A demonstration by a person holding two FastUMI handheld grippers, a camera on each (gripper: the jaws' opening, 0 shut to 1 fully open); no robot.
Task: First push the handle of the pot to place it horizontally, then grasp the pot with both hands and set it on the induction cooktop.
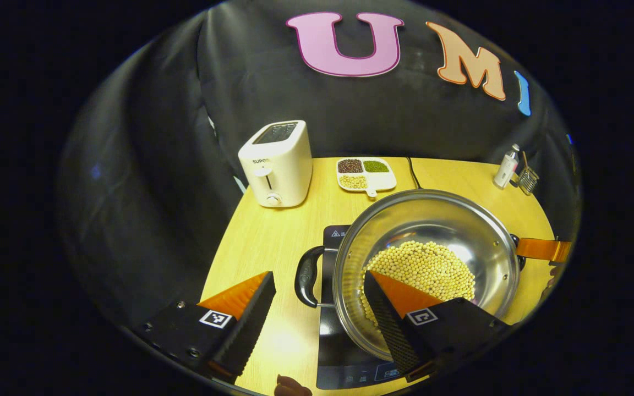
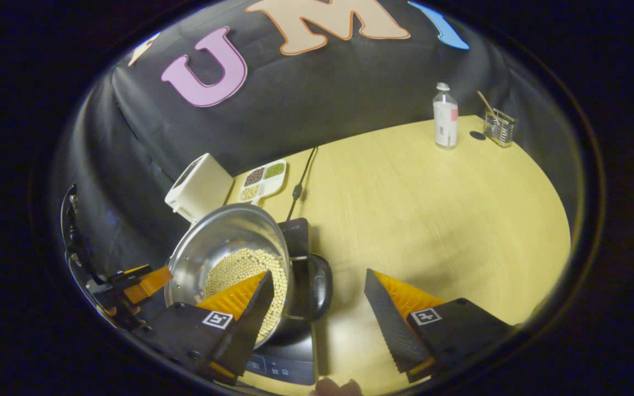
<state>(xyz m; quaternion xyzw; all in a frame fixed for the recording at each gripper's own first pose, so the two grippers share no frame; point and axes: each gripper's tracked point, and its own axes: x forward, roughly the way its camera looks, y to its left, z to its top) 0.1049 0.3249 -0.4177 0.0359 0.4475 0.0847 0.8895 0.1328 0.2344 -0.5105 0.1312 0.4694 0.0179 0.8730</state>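
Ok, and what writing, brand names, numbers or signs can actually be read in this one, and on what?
"SUPO": front of the white toaster, the last letters lost round its edge.
Warning triangle sign: back corner of the induction cooktop; the print beside it is too small to read.
Cooktop control panel marks: too blurred.
Bottle label: too small.
Square coded tag: a pattern, no words.

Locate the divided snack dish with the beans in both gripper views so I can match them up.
Left gripper view: the divided dish sits at the table's far edge, right of the toaster, behind the pot.
Right gripper view: it lies left of centre, between the toaster and the power cord.
Shared landmark: the toaster.
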